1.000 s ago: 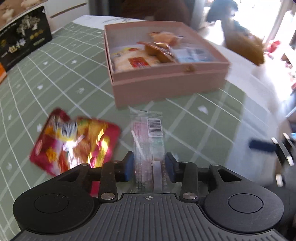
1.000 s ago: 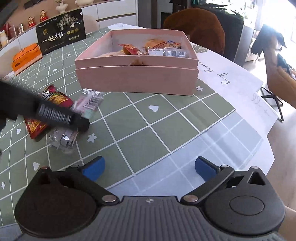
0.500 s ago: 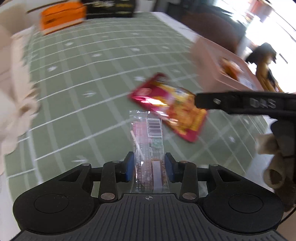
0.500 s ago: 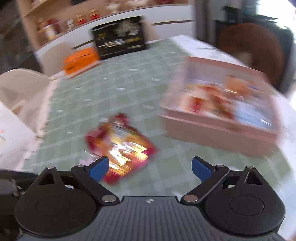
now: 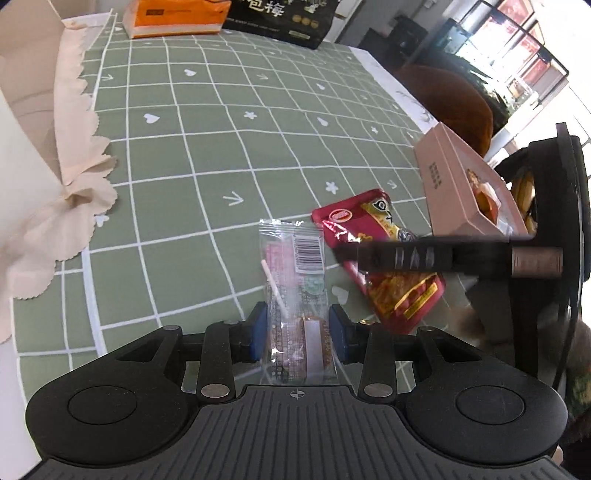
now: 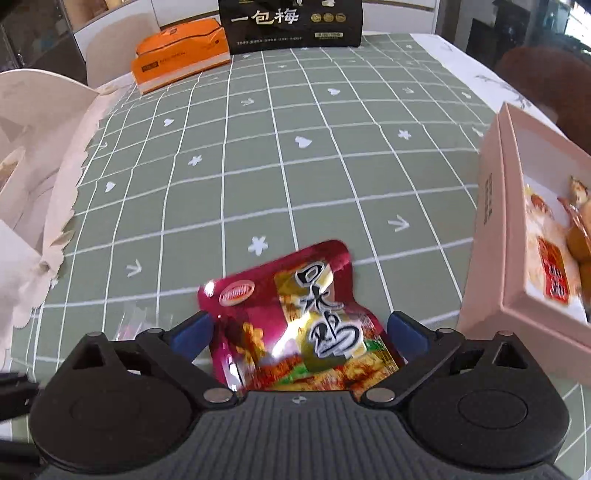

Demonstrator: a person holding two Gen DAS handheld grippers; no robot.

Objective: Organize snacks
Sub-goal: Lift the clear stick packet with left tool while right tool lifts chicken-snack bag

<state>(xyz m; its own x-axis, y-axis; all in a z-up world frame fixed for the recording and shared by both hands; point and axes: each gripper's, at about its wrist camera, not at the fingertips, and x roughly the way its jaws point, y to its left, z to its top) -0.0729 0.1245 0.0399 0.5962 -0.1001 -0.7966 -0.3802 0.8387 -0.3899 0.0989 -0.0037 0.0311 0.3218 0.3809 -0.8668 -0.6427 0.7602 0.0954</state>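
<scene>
Left claw (image 5: pixel 297 332) grips a clear snack packet (image 5: pixel 295 291); right claw (image 6: pixel 297 332), spread wide, straddles the red pouch (image 6: pixel 295 317) beside the pink box (image 6: pixel 517 236).

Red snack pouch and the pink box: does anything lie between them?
No. In the right wrist view only bare green checked tablecloth separates the red snack pouch from the pink box.

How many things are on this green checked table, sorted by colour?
Red: 1, red snack pouch
Clear: 1, clear packet
Pink: 1, pink box holding snacks
Orange: 1, orange box
Black: 1, black box
Total: 5
</scene>
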